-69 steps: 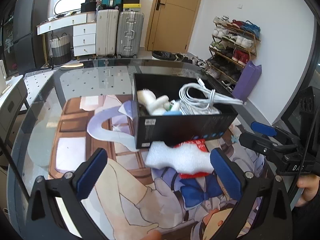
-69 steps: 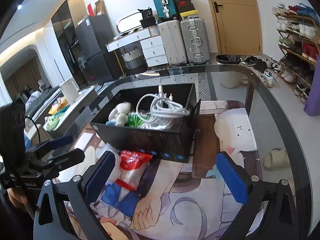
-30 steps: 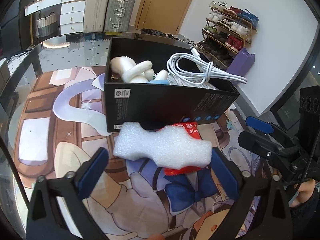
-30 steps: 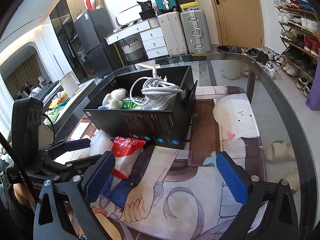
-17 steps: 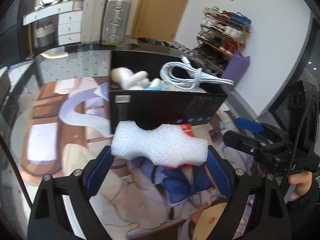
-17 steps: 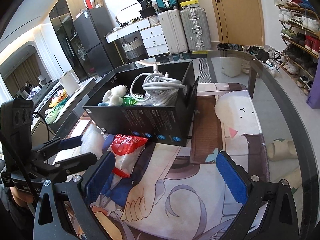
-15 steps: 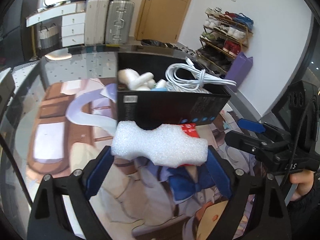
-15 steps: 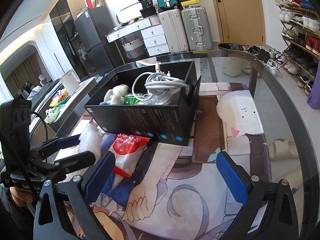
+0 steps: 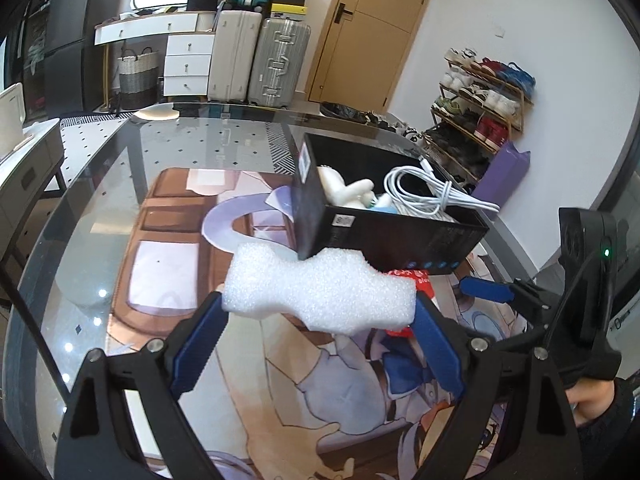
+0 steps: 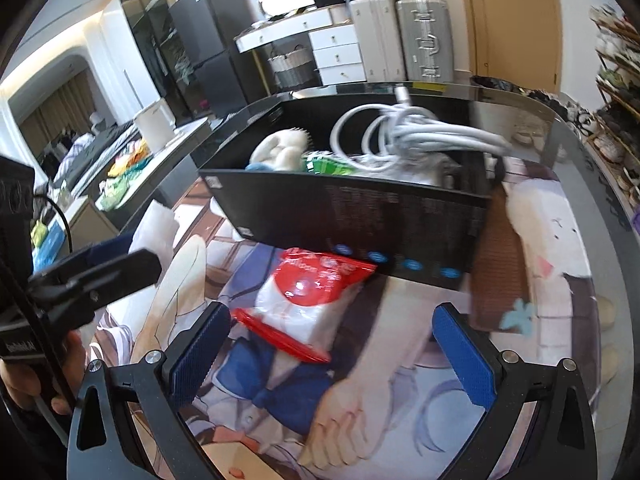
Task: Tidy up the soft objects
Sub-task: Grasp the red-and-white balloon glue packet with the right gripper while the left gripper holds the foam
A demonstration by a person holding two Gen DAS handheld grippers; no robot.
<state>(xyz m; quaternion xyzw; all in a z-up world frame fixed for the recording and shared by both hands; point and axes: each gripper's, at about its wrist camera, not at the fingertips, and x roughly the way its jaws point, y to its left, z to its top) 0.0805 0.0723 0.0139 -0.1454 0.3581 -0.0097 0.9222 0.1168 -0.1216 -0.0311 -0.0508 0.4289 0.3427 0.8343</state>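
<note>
With my left gripper (image 9: pixel 318 334) I had lifted the foam block (image 9: pixel 318 294) off the table, jaws pinching its ends, toward the black box (image 9: pixel 384 222) ahead, while my right gripper (image 10: pixel 332 350), jaws spread, closed on the red-and-white bag (image 10: pixel 314 302).

One foam block (image 9: pixel 318 298), one red-white bag (image 10: pixel 316 296), one black box (image 10: pixel 360 208) w/ one cable bundle (image 10: pixel 404 136), one white plush (image 10: pixel 280 148) and one green packet (image 10: pixel 324 163) inside. Two grippers: left (image 9: pixel 318 344), right (image 10: pixel 332 354). Two upright suitcases (image 9: pixel 258 64).
</note>
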